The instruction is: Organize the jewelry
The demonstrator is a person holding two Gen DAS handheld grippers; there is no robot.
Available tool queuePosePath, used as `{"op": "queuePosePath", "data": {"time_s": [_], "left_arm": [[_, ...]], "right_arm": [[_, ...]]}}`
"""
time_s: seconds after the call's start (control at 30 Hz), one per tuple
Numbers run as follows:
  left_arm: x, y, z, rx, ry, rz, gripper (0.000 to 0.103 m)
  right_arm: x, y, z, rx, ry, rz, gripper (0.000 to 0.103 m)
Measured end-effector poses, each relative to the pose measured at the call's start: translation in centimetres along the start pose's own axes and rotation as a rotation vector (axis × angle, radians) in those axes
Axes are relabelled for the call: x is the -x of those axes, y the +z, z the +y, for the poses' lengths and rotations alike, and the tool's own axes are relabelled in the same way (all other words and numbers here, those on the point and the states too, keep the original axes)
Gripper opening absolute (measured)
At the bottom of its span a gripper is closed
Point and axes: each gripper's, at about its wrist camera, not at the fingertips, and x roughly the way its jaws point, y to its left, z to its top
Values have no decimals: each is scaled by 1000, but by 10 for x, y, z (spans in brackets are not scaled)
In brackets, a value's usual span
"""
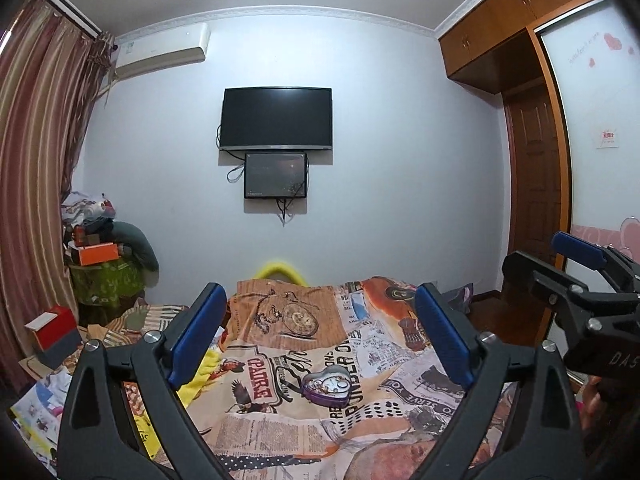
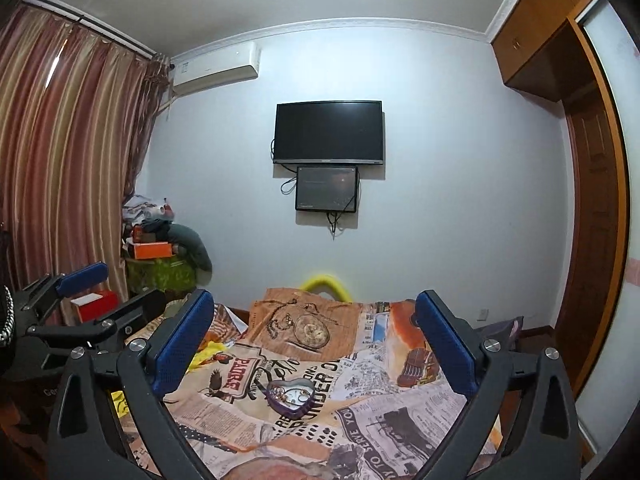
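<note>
You hold the left gripper (image 1: 320, 334) and the right gripper (image 2: 316, 342) side by side above the bedspread (image 1: 400, 364), fingers spread wide and empty, with the heart-shaped tin (image 1: 327, 387) of jewelry (image 1: 329, 385) lying ahead between them.

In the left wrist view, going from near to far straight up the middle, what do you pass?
Heart-shaped jewelry tin → pocket-watch print on the bedspread → yellow foam piece → small wall screen → television.

A shiny metal heart tin (image 1: 327, 385) is lying on a matt printed cloth bedspread (image 1: 280, 432); the curtains (image 2: 72, 152) are looking satiny.
</note>
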Motion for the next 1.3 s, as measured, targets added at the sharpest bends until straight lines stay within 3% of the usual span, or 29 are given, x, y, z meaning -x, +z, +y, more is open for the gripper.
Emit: {"op": "queuePosePath", "data": {"time_s": [1.3], "left_arm": [[-17, -11, 3, 52, -2, 49, 101]], "right_arm": [[12, -8, -11, -43, 2, 54, 100]]}}
